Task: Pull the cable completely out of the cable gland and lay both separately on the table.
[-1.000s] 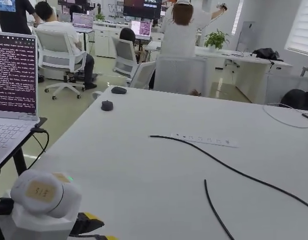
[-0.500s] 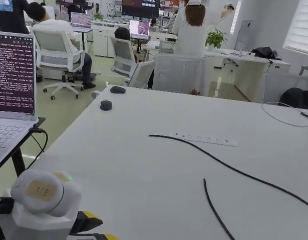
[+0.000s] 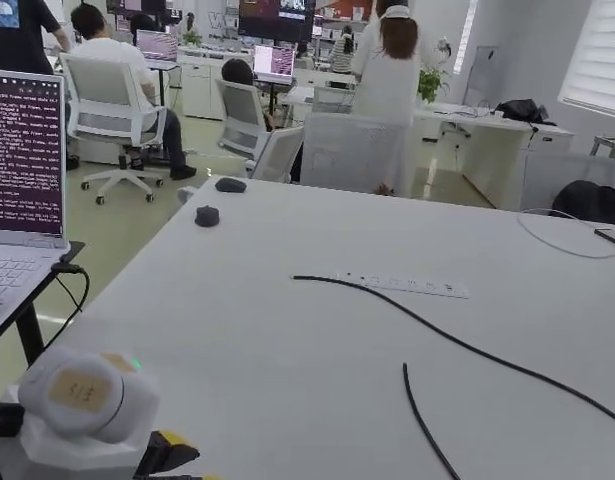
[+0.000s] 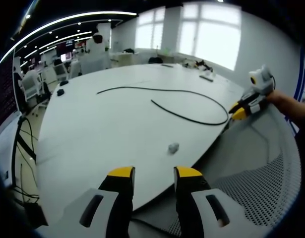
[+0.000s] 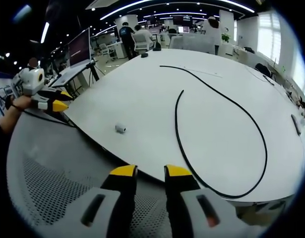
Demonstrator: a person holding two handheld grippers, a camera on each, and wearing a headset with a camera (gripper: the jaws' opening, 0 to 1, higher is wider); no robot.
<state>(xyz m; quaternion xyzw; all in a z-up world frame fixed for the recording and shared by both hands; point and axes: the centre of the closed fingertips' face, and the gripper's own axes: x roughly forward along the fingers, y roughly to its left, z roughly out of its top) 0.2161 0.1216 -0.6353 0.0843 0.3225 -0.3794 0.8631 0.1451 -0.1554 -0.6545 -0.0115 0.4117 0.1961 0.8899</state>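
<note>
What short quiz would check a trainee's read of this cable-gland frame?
1. Fill in: the right gripper holds ____.
2. True or false: the cable passes through the cable gland.
3. Multiple choice: the gland lies A) on the table near its edge, B) in the right gripper, C) on the cable's far end.
Key: 1 nothing; 2 false; 3 A.
</note>
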